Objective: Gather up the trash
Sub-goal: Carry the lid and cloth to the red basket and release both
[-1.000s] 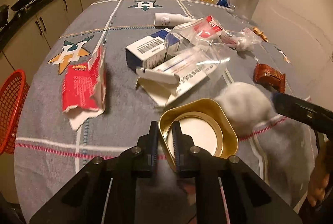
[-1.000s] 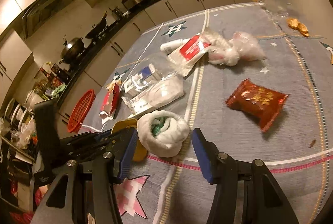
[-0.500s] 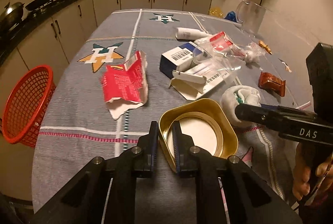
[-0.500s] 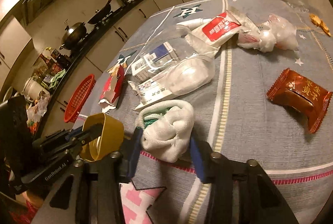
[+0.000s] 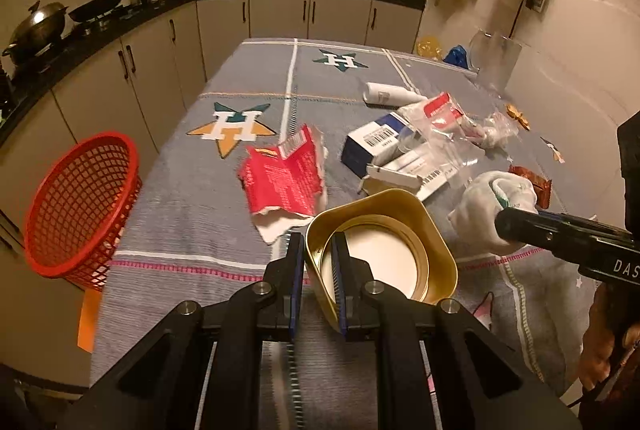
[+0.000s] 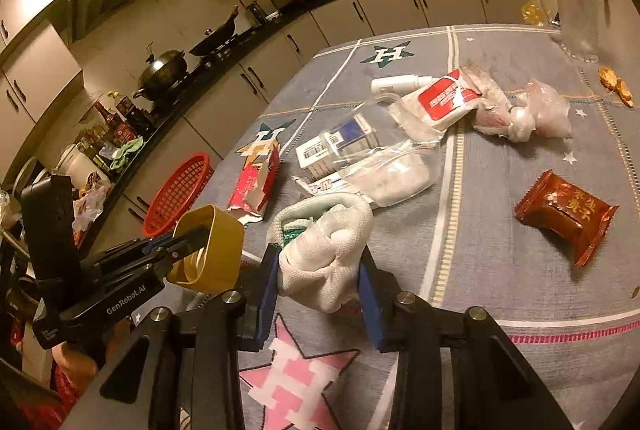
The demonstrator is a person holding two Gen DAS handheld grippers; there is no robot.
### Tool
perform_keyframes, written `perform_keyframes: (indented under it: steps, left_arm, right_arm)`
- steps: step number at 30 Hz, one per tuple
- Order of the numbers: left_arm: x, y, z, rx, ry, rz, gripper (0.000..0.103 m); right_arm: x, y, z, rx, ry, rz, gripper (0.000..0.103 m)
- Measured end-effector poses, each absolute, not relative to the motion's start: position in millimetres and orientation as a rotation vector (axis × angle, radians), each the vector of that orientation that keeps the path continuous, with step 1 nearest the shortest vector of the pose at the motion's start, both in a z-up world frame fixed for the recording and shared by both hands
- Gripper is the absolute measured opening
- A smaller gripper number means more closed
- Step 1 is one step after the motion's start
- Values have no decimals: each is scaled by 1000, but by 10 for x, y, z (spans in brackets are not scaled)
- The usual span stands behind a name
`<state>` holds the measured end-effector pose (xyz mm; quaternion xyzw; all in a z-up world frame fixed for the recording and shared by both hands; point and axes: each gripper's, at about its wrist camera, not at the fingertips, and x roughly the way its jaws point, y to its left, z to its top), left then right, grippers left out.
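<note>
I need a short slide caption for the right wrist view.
Right gripper squeezes a white crumpled tissue wad above the cluttered tablecloth.

basket [image 5: 80, 202]: red | tin [image 5: 380, 250]: gold | tablecloth [image 5: 192, 214]: grey, star-patterned

**Readable marks on the cloth and grippers**

The tablecloth [image 5: 180, 190] carries a big white letter "H" inside each star: one orange-green star [image 5: 234, 124], one green star [image 5: 340, 60], and one pink star [image 6: 296, 370]. The left gripper [image 6: 188, 250] has "GenRobot.AI" printed on its body. The right gripper [image 5: 508, 226] shows the letters "DAS" at the frame edge. The blue box [image 5: 372, 146] has a barcode only; its digits are too small. The red packets bear print which cannot be read
</note>
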<state>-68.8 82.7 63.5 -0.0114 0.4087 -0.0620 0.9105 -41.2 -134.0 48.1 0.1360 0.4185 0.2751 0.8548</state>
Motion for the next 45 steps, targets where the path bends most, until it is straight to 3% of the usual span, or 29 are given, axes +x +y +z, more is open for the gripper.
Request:
perform_keyframes:
  steps: [24, 45]
  left_arm:
    - [-706, 1618, 759, -84, 786, -6, 13]
    - [-569, 3288, 630, -205, 788, 278, 13]
  right_arm:
    - [-211, -466, 703, 184, 913, 708, 40]
    - [311, 1302, 888, 69, 950, 911, 40]
